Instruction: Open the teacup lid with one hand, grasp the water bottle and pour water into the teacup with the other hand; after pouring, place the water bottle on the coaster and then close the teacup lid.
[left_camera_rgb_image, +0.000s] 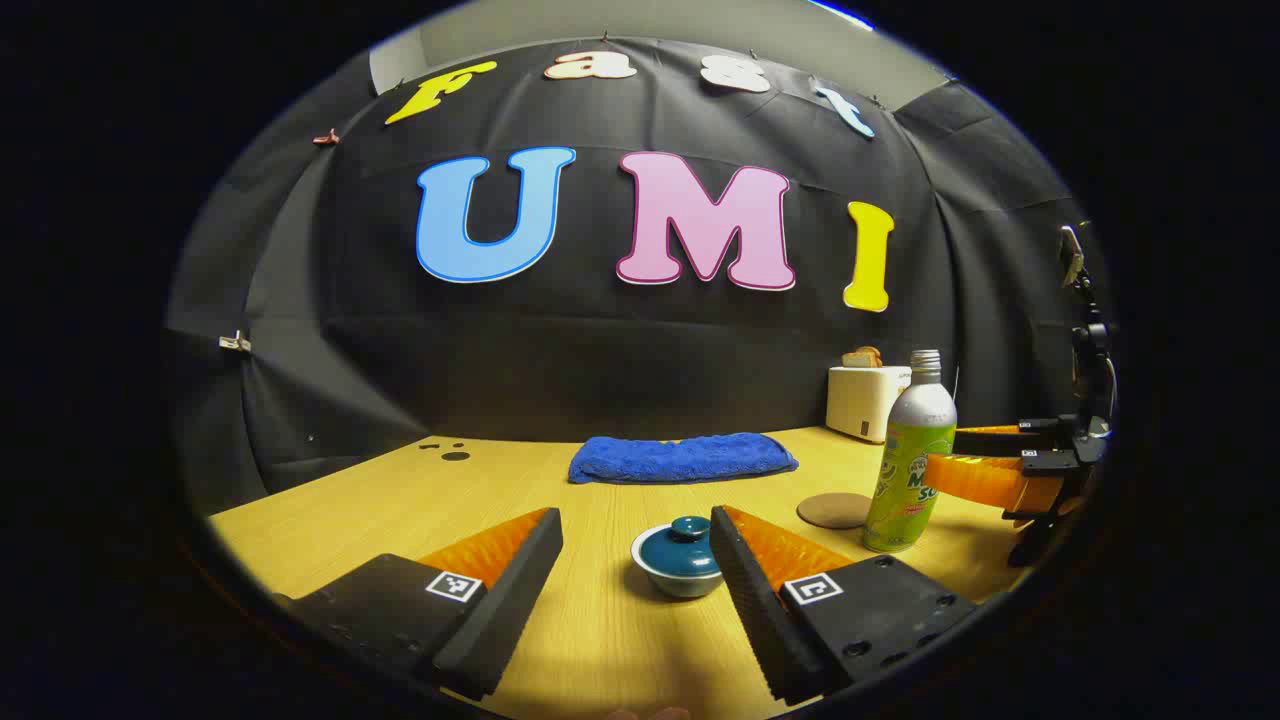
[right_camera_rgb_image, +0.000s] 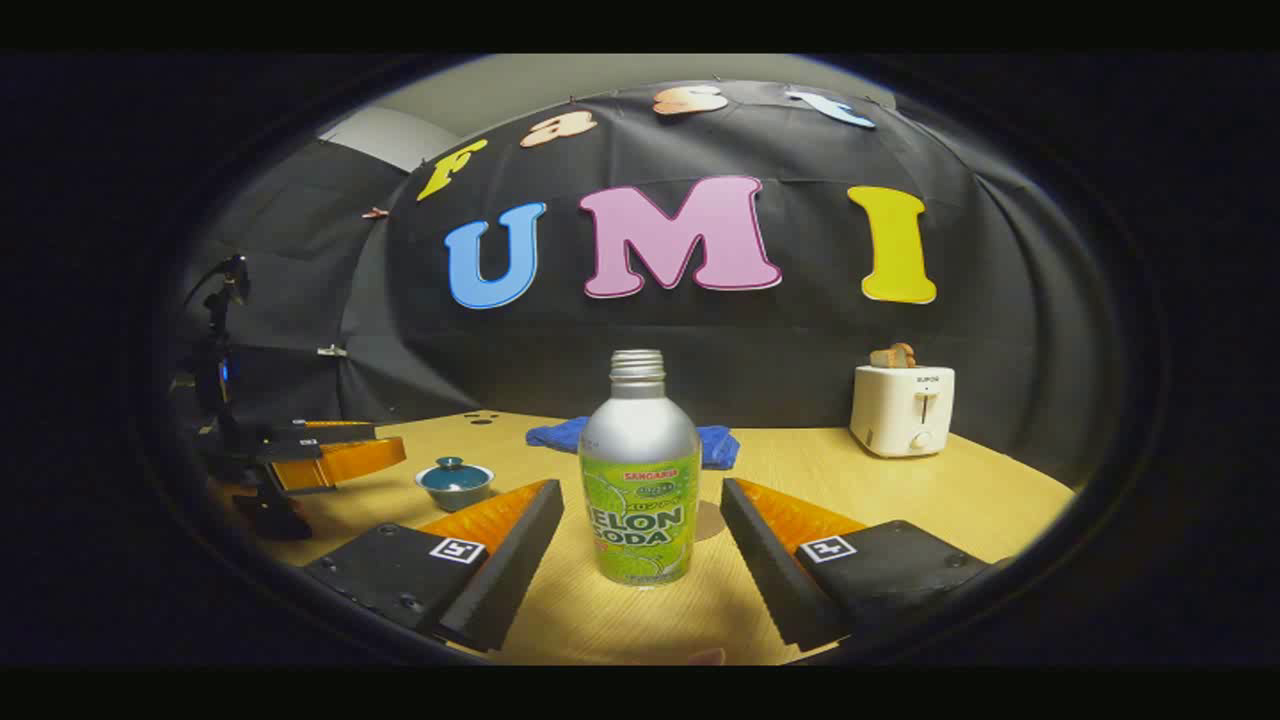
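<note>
I'm lining my left gripper (left_camera_rgb_image: 635, 560), jaws spread, up on the teacup lid (left_camera_rgb_image: 688, 531); my right gripper (right_camera_rgb_image: 642, 545) is straddling the water bottle (right_camera_rgb_image: 640, 480), spread too — pinching comes next.

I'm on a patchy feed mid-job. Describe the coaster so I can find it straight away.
Start at the blue towel folded along the back of the wooden table. Come forward and right toward the water bottle. The coaster lies flat just left of the bottle's base: a thin, plain brown disc, the only flat round thing there, unlike the lidded teacup nearer the left tool.
</note>
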